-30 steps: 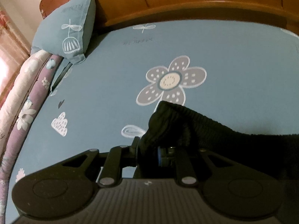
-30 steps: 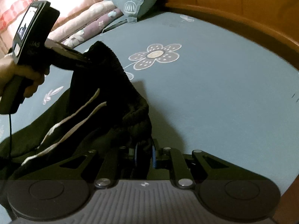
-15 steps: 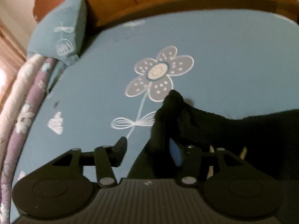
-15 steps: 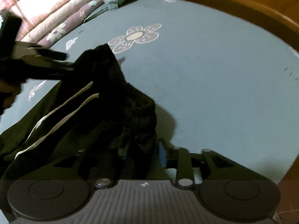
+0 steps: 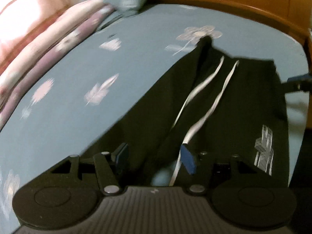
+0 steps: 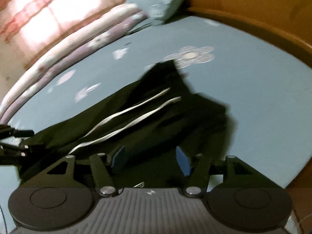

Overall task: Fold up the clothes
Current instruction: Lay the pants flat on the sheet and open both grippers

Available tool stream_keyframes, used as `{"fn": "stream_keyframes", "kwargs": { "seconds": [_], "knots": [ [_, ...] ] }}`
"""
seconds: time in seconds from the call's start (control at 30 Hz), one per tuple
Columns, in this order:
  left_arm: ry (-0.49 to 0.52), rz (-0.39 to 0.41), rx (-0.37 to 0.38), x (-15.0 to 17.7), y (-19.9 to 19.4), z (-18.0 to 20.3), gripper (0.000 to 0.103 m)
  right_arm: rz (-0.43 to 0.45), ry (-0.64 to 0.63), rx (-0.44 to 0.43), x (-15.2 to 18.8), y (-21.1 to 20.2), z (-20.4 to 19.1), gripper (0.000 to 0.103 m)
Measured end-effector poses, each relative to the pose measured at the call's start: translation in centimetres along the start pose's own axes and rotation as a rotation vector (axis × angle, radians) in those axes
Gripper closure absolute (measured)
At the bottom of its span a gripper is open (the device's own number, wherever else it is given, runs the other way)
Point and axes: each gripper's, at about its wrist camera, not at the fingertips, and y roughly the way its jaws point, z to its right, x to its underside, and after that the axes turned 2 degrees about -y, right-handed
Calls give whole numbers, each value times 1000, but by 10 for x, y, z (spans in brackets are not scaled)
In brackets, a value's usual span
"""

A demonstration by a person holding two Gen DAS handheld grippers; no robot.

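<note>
Black garment (image 5: 230, 105) spread flat on blue floral bedsheet (image 5: 81, 74), two white drawstrings (image 5: 202, 89) running along it. Left gripper (image 5: 155, 159) jaws apart, just been opening; nothing pinched, garment lies beneath and beyond, stretching toward 12–1 o'clock, one drawstring end passing between blue pads. Right gripper (image 6: 150, 160) also spread, just been opening; garment (image 6: 175, 120) under jaws, extending toward 11 o'clock, pads not pressing it. Pillow (image 6: 158, 2) at 12 o'clock by wooden bed frame (image 6: 253, 21); rolled floral quilt (image 6: 64, 52) at 10 o'clock. Frames blurred.
</note>
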Motion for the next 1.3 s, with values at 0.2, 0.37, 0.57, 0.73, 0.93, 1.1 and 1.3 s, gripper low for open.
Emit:
{"fn": "stream_keyframes", "kwargs": {
  "seconds": [0.2,0.37,0.57,0.73,0.93,1.1,1.3],
  "knots": [
    [-105,-1,-27,83,-43,-27,38,-75,-100,-90,27,8,-66,35],
    [-168,-4,-38,124,-57,-39,38,-147,-189,-135,52,19,-112,35],
    [-229,14,-66,156,-57,-53,38,-219,-297,-153,77,27,-150,35],
    [-314,46,-95,175,-43,-70,44,-251,-315,-168,83,26,-156,34],
    [-410,86,-79,188,-28,-85,41,-283,-343,-148,89,34,-160,32],
    [-466,139,-87,185,-18,-99,42,-315,-356,-149,93,45,-164,32],
    [-426,166,-54,172,7,-102,42,-338,-355,-144,92,58,-167,32]
  ]
}}
